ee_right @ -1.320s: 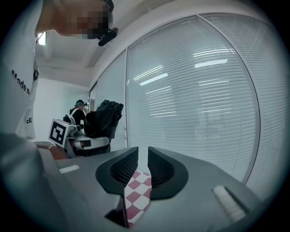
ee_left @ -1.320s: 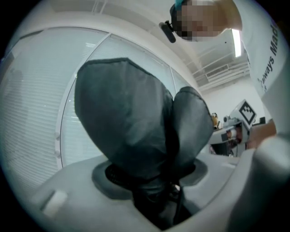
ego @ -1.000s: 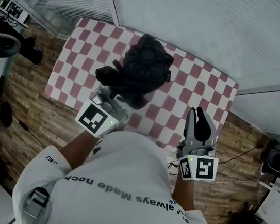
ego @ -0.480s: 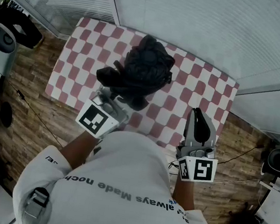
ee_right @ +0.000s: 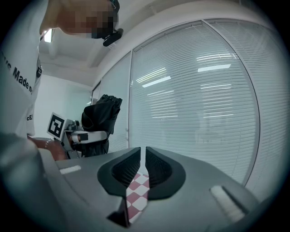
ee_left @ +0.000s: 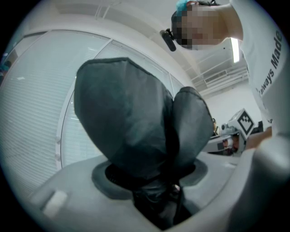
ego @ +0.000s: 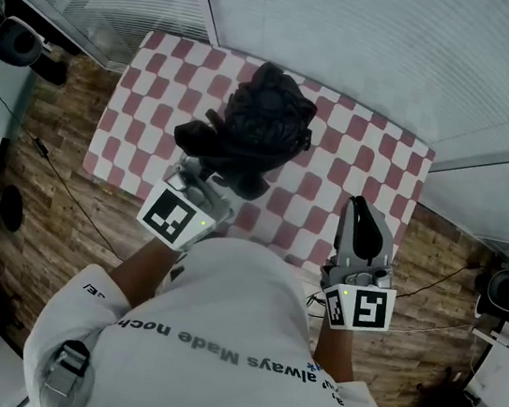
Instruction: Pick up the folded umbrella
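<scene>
The left gripper's [ee_left: 154, 183] jaws are clamped on the lower end of the folded umbrella [ee_left: 131, 136], with black fabric bunched between the pads and bulging up above them in two rounded lobes. The right gripper's [ee_right: 143, 156] jaws stand together with only a sliver of gap and nothing held; a strip of the red-and-white checked cloth [ee_right: 137, 192] shows through that slit.

From the head view, the folded umbrella [ego: 262, 123] sits in the left gripper [ego: 204, 173] over the middle of the table [ego: 360, 162], towards its near edge. The right gripper [ego: 359, 206] hovers over the table's near right corner, well apart from the umbrella. Slatted blinds [ego: 356, 33] run along the far side and wooden floor [ego: 55, 177] lies to the left.

Much is covered. The umbrella hides the left gripper's fingertips from above and fills most of the left gripper view, so the table cannot be seen there. The part of the umbrella gripped between the pads is too dark to make out. In the right gripper view the umbrella [ee_right: 100, 115] is small and dark against the blinds [ee_right: 204, 99], and whether its underside touches the cloth cannot be told. The person's white shirt [ego: 216, 334] cuts off the table's near edge.
</scene>
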Demonstrator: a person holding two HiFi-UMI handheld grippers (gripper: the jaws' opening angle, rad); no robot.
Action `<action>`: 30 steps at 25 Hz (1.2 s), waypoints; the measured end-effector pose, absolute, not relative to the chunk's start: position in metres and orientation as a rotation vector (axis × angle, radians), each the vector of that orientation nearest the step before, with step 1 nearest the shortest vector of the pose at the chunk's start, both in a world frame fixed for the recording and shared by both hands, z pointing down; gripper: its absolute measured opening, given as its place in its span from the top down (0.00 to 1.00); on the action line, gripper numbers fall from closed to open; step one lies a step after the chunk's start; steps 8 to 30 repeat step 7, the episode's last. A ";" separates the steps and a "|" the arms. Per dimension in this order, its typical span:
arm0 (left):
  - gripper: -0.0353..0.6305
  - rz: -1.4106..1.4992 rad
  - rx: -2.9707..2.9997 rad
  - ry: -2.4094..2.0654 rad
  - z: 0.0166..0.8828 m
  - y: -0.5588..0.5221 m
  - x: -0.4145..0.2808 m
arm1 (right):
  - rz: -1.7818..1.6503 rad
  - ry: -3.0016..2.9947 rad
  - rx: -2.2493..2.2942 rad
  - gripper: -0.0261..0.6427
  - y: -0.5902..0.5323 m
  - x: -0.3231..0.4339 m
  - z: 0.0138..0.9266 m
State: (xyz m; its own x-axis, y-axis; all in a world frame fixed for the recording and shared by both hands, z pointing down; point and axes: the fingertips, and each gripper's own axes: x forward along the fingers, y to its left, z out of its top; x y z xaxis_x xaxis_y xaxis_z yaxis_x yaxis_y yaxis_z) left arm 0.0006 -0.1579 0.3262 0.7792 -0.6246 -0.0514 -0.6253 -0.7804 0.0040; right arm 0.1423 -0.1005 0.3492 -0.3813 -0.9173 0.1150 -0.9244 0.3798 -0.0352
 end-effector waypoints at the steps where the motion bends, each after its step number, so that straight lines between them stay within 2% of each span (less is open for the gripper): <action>1: 0.57 0.078 -2.952 1.037 0.327 -0.158 0.001 | 0.145 -2.545 1.703 0.91 -0.100 0.143 0.350; 30: 0.57 0.088 -2.953 1.036 0.325 -0.155 0.002 | 0.148 -2.548 1.708 0.91 -0.097 0.144 0.349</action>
